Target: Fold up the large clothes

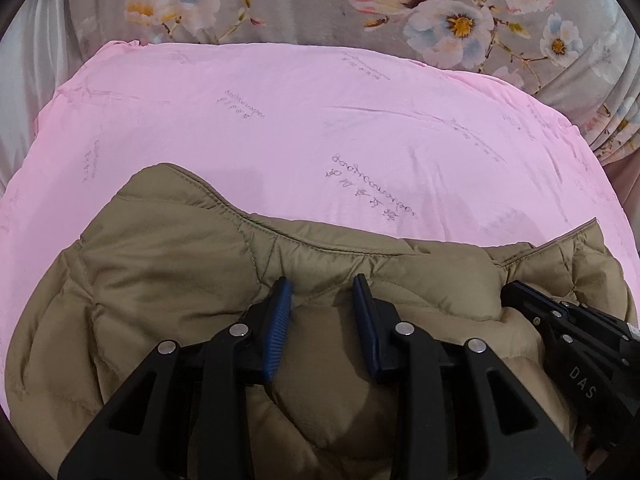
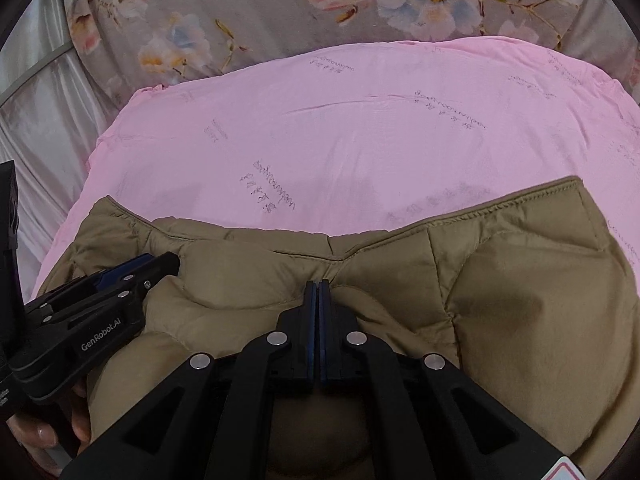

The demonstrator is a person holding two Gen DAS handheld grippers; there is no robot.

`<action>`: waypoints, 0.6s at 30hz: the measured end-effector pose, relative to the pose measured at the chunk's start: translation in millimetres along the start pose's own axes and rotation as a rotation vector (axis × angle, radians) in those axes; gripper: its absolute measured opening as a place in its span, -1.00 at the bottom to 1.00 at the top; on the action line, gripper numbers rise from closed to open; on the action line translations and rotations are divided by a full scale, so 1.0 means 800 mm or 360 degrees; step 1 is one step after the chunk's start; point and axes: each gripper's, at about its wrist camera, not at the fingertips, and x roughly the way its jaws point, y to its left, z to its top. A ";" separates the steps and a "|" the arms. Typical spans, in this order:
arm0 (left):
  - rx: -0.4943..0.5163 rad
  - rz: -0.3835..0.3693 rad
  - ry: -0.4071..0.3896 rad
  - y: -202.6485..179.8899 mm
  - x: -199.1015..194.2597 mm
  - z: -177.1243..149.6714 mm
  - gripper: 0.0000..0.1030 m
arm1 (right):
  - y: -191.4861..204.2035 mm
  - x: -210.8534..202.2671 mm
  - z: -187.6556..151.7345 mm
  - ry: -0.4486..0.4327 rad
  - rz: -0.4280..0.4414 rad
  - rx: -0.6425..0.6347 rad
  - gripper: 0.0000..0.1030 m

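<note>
Your right tool (image 2: pixel 319 286) is pinched tight on the tan quilted jacket (image 2: pixel 520 280); your left tool (image 1: pixel 322 284) gapes, gripping nothing. Close it on the padding first, then carry both together across the pink bedspread (image 1: pixel 320 128).

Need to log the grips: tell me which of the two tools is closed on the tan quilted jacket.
The right tool: its blue pads meet, pinching the tan quilted jacket. The left tool stands open, pads apart over the fabric.

One tan quilted puffer jacket (image 1: pixel 168 280), two black grippers.
Beneath: one pink printed sheet (image 1: pixel 320 120), one grey floral quilt (image 1: pixel 304 0).
</note>
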 end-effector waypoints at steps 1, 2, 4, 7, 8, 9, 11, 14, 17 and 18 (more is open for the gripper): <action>0.0006 0.0006 -0.0007 -0.001 0.001 -0.001 -0.39 | 0.000 0.002 0.000 -0.0001 0.0005 0.0005 -1.00; 0.0012 0.0014 -0.0014 -0.002 0.003 -0.002 -0.39 | 0.001 0.004 -0.001 -0.0002 0.0007 0.0010 -1.00; 0.0021 0.0028 -0.0025 -0.004 0.005 -0.003 -0.39 | 0.001 0.007 -0.002 -0.0007 0.0008 0.0013 -1.00; 0.0023 0.0036 -0.0041 -0.004 0.008 -0.005 -0.39 | 0.001 0.009 -0.005 -0.0016 0.0003 0.0011 -1.00; 0.0023 0.0037 -0.0046 -0.004 0.009 -0.006 -0.39 | 0.002 0.010 -0.005 -0.0018 0.0002 0.0011 -1.00; 0.0023 0.0038 -0.0049 -0.004 0.010 -0.006 -0.39 | 0.002 0.011 -0.005 -0.0021 0.0003 0.0014 -1.00; 0.0024 0.0042 -0.0057 -0.005 0.011 -0.008 -0.39 | 0.001 0.013 -0.005 -0.0023 0.0002 0.0014 -1.00; 0.0021 0.0041 -0.0066 -0.005 0.012 -0.009 -0.39 | 0.000 0.015 -0.005 -0.0028 0.0006 0.0018 -1.00; -0.0001 0.0007 -0.0081 -0.001 0.008 -0.008 -0.39 | -0.003 0.013 -0.005 -0.0039 0.0029 0.0032 -1.00; -0.0020 -0.0021 -0.0084 0.004 0.002 -0.007 -0.39 | -0.004 0.010 -0.004 -0.0039 0.0029 0.0042 -1.00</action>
